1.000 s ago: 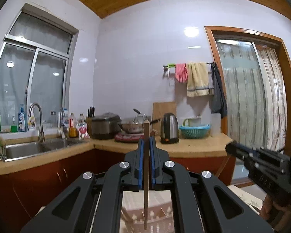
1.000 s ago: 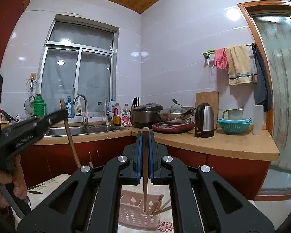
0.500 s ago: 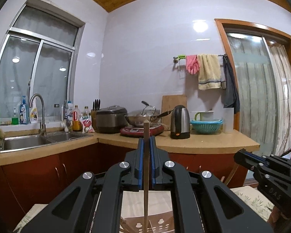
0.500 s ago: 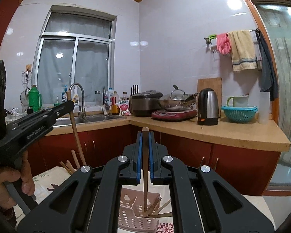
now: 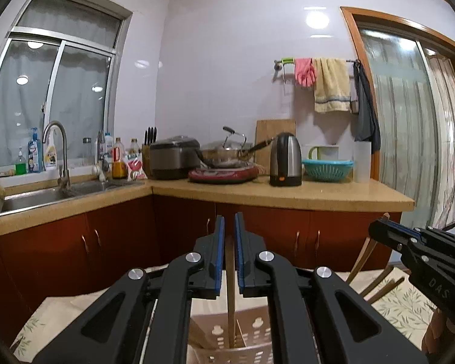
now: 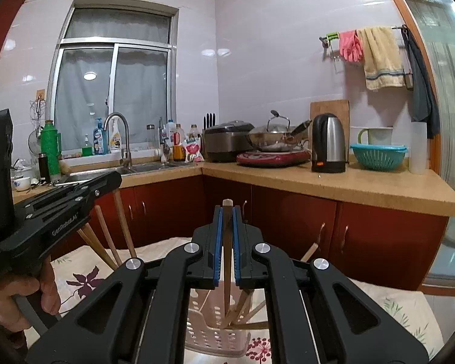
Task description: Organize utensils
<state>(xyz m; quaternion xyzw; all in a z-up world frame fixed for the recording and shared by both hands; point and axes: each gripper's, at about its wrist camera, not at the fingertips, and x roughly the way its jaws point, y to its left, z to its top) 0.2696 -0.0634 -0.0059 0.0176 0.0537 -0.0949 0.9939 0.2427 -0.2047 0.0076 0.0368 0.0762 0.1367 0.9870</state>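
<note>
Wooden chopsticks already lean in our pink basket (image 6: 215, 330). Our left gripper (image 5: 229, 239) has just been opening, its chopstick (image 5: 231, 303) dropped loose into the basket; our right gripper (image 6: 226, 227) clamps another chopstick (image 6: 227, 273) above it, left to release

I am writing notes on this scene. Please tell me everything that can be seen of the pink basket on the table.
The pink basket is a small plastic holder with rows of holes in its walls. It stands upright on the flowered tablecloth, just below the right gripper. Several wooden chopsticks lean inside it. The chopstick held by the right gripper reaches down into it. Its near side is hidden behind the gripper.
</note>
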